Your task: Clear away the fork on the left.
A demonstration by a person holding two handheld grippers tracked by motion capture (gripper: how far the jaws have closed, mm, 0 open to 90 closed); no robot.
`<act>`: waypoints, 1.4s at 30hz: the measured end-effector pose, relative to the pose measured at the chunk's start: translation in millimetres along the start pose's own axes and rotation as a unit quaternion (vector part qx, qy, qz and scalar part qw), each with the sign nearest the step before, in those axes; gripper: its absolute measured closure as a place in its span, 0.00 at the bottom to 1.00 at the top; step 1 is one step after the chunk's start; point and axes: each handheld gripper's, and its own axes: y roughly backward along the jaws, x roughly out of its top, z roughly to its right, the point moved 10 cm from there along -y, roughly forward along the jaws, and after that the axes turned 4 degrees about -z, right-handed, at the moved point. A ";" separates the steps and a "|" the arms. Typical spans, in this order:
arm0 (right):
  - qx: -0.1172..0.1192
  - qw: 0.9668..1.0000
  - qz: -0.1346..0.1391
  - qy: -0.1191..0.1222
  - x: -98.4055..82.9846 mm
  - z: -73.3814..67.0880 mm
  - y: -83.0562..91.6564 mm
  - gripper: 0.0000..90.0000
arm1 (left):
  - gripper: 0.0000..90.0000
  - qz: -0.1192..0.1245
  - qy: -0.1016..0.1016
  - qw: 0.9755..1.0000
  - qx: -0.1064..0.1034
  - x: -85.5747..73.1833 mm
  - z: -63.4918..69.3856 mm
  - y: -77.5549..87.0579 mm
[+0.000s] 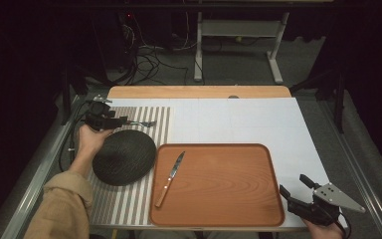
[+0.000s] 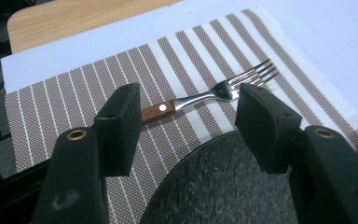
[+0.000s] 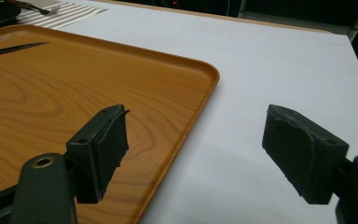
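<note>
A brown-and-white striped woven placemat [image 1: 129, 199] is lying on the left part of the white-covered table [image 1: 238, 119], and a dark round textured plate [image 1: 124, 157] is sitting on it near its right edge. A steel fork with a wooden handle [image 2: 209, 95] is lying on the placemat just behind the plate, between the parted jaws of the left gripper [image 2: 189, 121]. Right of the placemat an orange-brown wooden tray [image 1: 229, 199] is lying, with a wooden-handled knife [image 1: 170, 178] lying in its left part, and the right gripper [image 1: 284, 193] is hovering at the tray's near right corner
</note>
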 end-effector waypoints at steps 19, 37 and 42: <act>-0.008 1.000 -0.004 -0.005 -1.4 2.6 0.8 0.25 | 0.43 -0.059 0.004 0.998 0.015 14.7 -24.6 -29.8; -0.019 1.000 -0.013 -0.005 -3.2 4.5 -1.2 0.26 | 0.38 -0.134 0.011 0.991 -0.007 19.9 -43.8 -62.7; -0.019 1.000 -0.013 -0.002 -3.5 4.0 -1.2 0.26 | 0.37 -0.150 0.017 0.988 -0.015 14.9 -47.9 -73.8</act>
